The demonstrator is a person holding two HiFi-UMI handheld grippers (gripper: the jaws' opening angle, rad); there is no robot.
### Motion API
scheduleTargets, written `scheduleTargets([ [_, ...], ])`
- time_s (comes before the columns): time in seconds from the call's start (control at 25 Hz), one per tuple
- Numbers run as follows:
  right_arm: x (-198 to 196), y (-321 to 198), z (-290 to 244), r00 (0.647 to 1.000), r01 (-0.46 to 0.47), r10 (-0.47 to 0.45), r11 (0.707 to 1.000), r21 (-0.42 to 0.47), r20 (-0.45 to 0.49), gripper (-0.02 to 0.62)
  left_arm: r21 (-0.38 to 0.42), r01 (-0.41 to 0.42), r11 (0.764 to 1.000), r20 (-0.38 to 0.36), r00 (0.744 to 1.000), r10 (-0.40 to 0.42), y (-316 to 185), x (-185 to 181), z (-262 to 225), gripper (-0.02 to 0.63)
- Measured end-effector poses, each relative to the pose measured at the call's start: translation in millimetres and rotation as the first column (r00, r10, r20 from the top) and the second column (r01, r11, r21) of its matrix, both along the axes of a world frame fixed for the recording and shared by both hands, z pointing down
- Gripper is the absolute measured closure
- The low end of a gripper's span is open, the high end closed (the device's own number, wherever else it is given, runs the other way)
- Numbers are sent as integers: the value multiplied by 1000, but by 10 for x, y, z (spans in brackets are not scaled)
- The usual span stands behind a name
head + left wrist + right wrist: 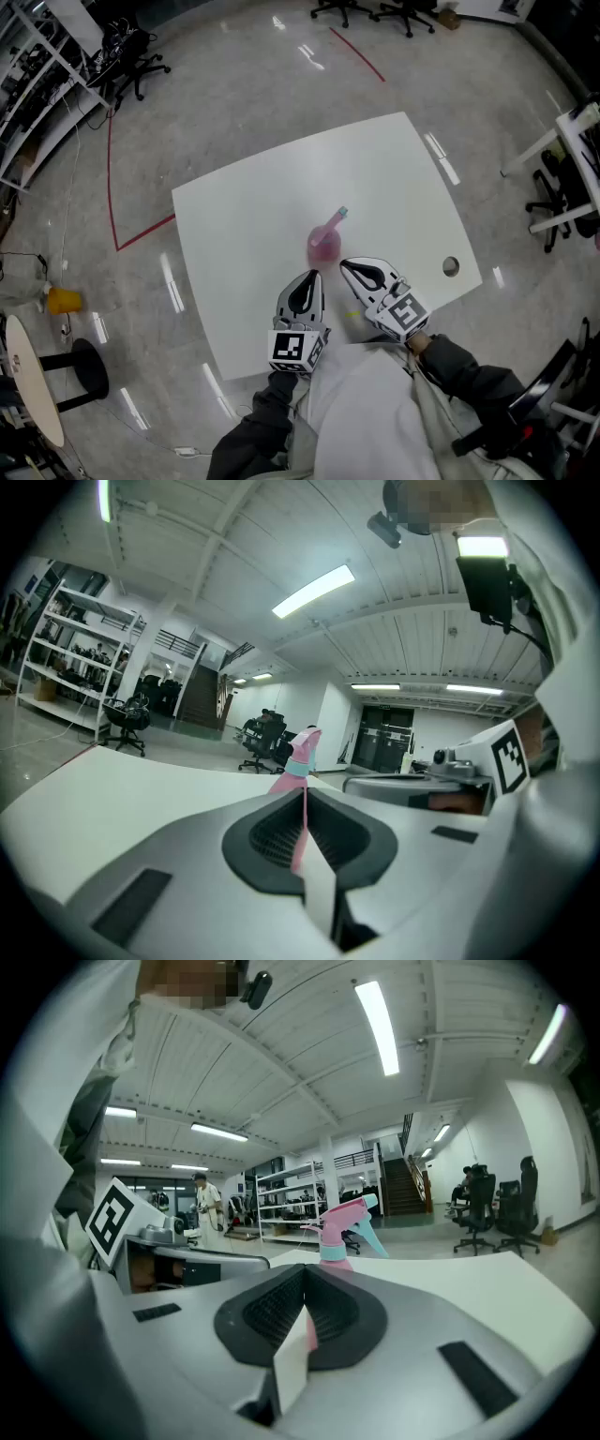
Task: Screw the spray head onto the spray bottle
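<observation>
Pink spray bottle (324, 244) upright on table (253, 216), teal collar, spray head (349, 1215) seated atop. Left gripper (312, 276) at its six o'clock, right gripper (346, 266) at four; both closed, empty.

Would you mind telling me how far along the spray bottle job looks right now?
Looks done: the pink spray head sits on the spray bottle, upright on the white table; its tightness cannot be seen. In hand: nothing; the left gripper and right gripper are both shut and empty, short of the bottle. Left: at most a tightness check.
</observation>
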State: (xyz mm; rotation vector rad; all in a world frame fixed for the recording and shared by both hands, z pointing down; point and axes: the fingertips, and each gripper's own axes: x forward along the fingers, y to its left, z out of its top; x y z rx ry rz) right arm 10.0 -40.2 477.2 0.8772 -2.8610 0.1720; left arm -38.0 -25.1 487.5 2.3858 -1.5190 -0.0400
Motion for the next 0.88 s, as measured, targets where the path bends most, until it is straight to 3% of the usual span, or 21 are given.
scheduleTargets([
  [0.28,17,-206,84,998,-65,65,998,-5,-18,593,2,-10,1000,47,999,10,-150,-93,113,595],
  [0.32,22,-236,78,997,-72,72,997,-10,-15,564,9,-10,1000,71,997,9,-196,-110,123,557],
  [0.36,19,-266,72,997,-75,75,997,-21,-7,512,18,-12,1000,98,995,10,-249,-121,137,456],
  [0.4,9,-296,72,997,-75,75,997,-33,0,436,30,-23,999,124,992,20,-302,-124,157,392],
  [0.44,-8,-323,76,997,-73,73,997,-39,-1,410,44,-42,998,151,988,35,-351,-115,183,335],
  [0.64,-108,-415,1,998,-46,48,998,37,-52,385,83,-149,985,290,950,119,-561,19,449,81],
  [0.8,-73,-437,46,998,-39,39,999,4,-56,377,66,-242,968,349,914,205,-743,202,766,58],
  [0.88,-18,-431,85,997,-50,50,999,-4,-63,377,76,-263,962,346,912,221,-869,297,821,58],
])
